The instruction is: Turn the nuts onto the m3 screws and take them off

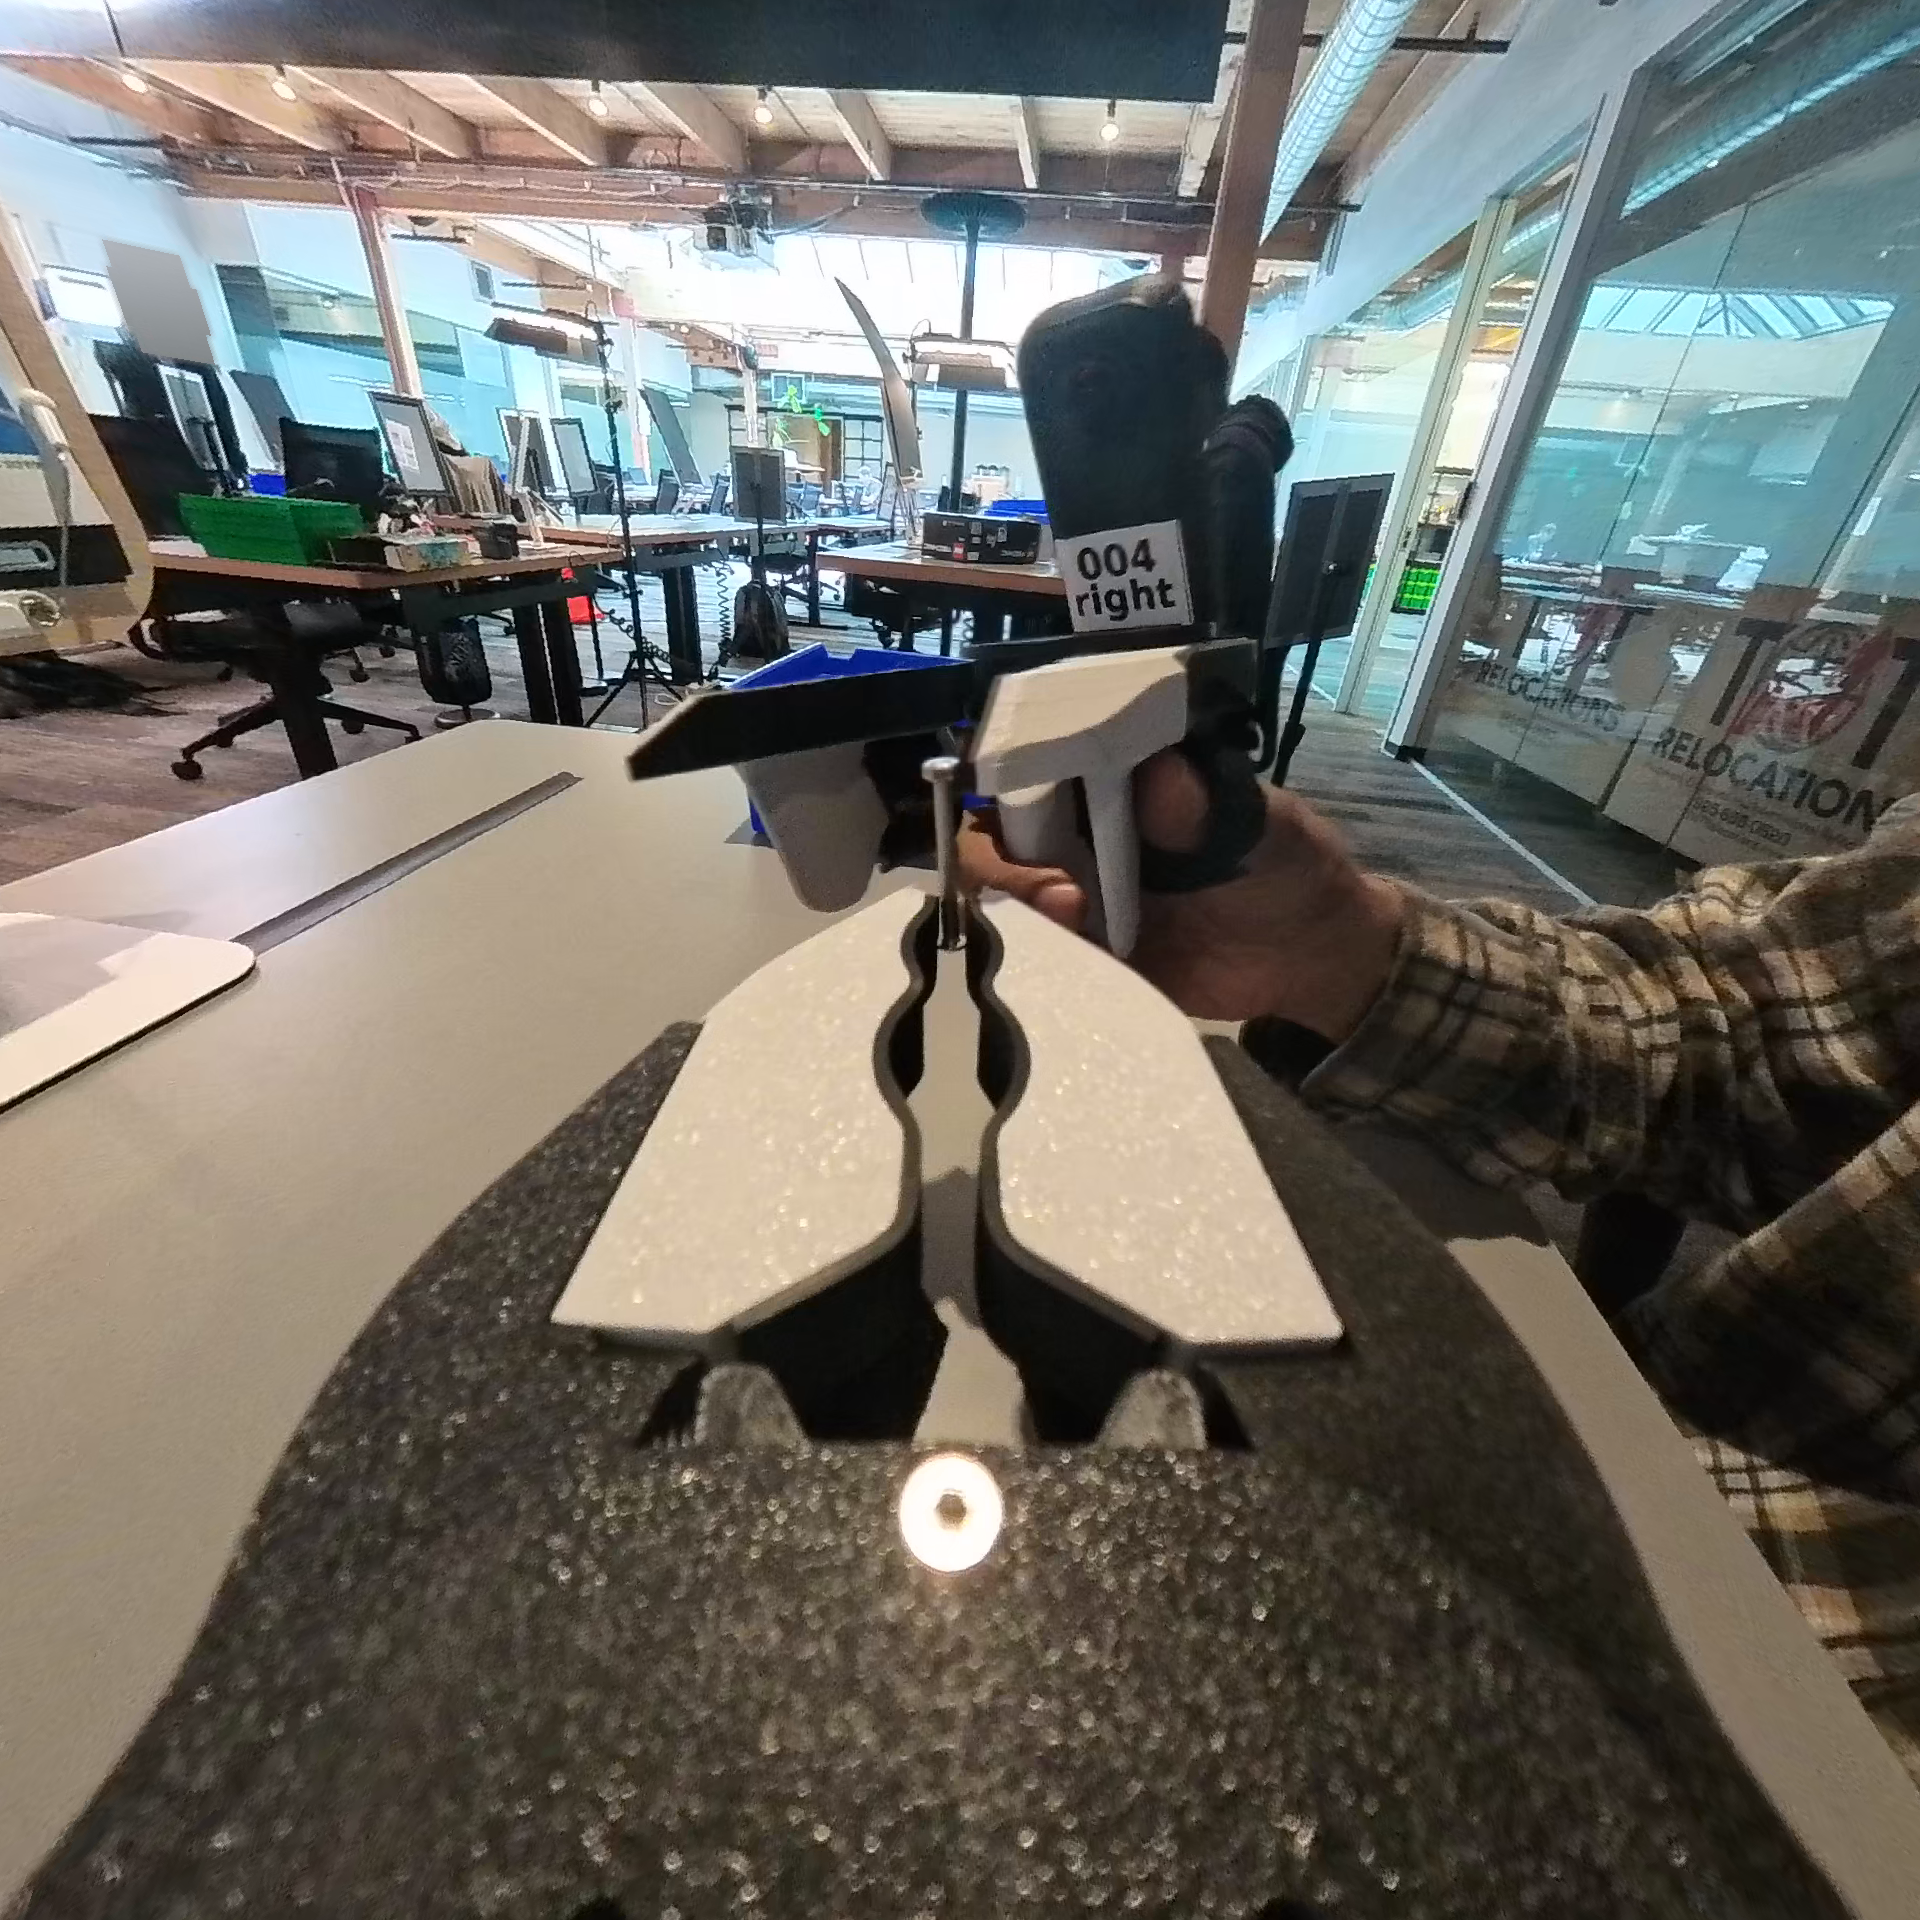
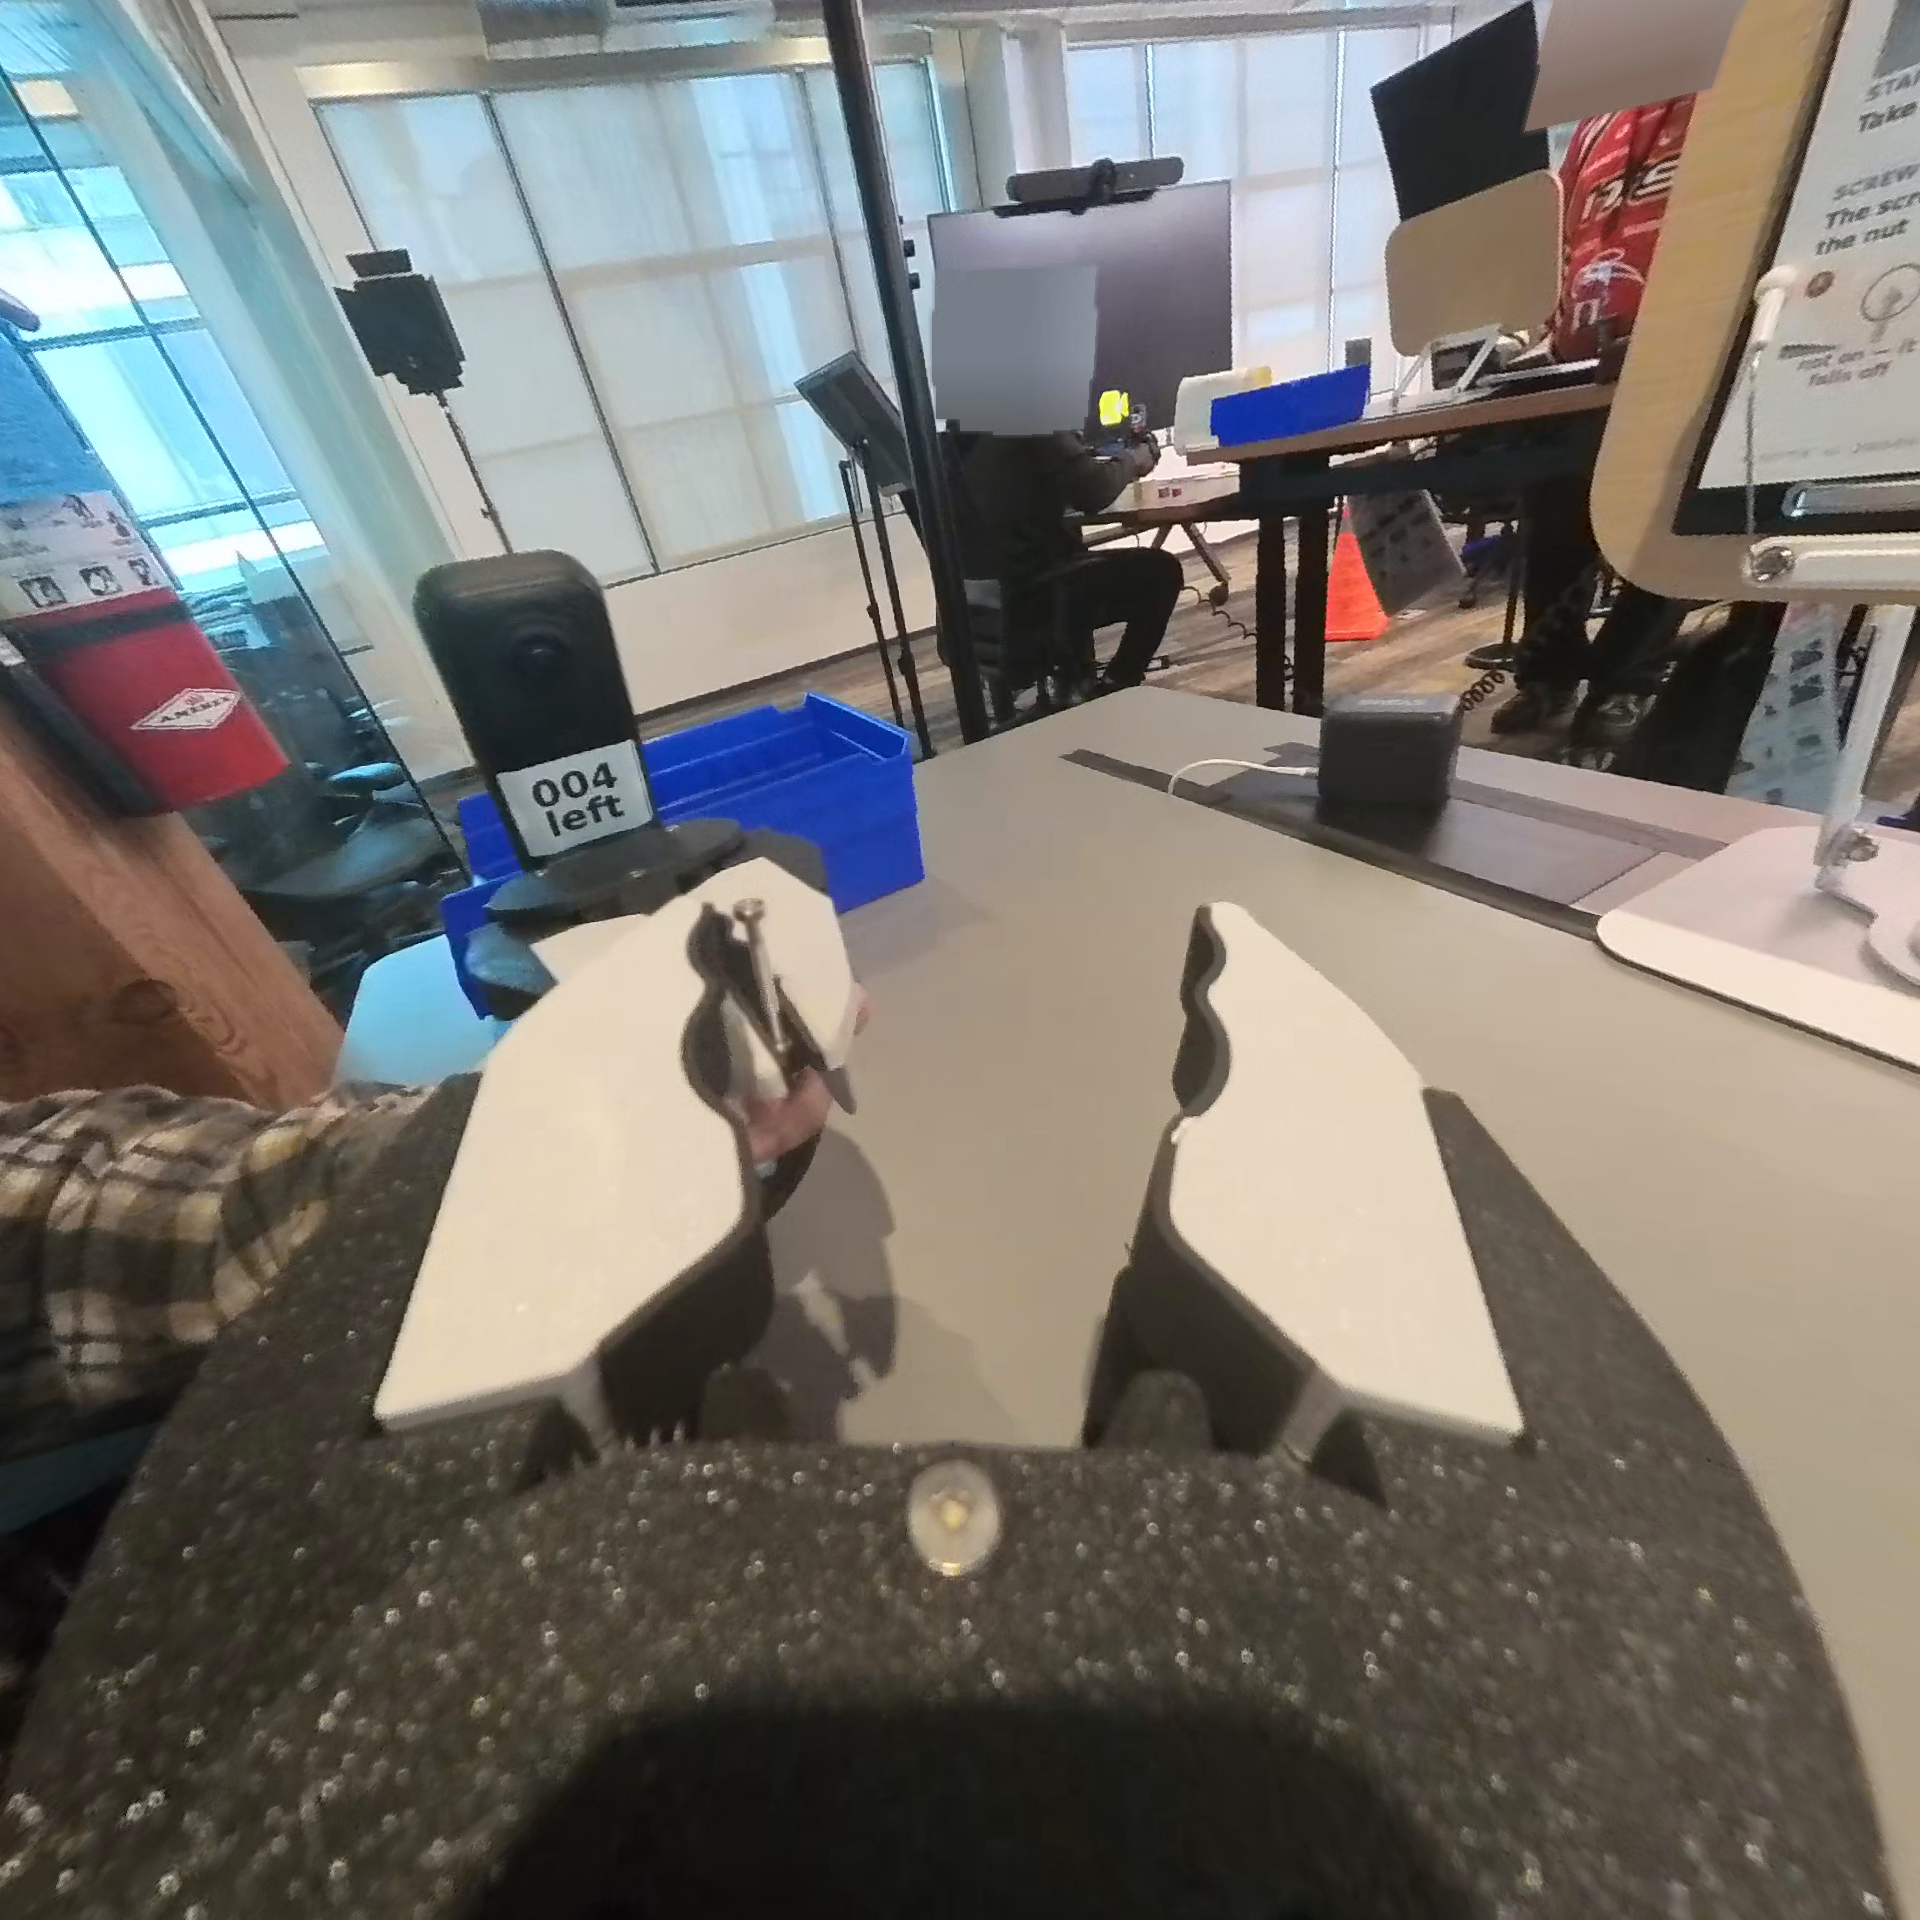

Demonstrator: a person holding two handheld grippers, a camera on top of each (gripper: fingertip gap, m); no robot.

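My left gripper (image 1: 948, 916) is shut on the lower end of a slim silver m3 screw (image 1: 940, 831), which stands upright with its round head on top. I cannot make out a nut on it. My right gripper (image 1: 935, 821), held by a hand in a plaid sleeve, is open, with one white finger on each side of the screw and not touching it. In the right wrist view my right gripper (image 2: 977, 935) is wide open and empty. There the screw (image 2: 764, 977) sits just beside its left finger (image 2: 603, 1122), pinched by the left gripper (image 2: 779, 1049).
The grey table (image 1: 312, 1143) lies under both grippers. A blue bin (image 2: 790, 790) stands at its far edge, also seen in the left wrist view (image 1: 831, 665). A white stand base (image 2: 1766, 956) and a black cube with a cable (image 2: 1387, 748) are at the right.
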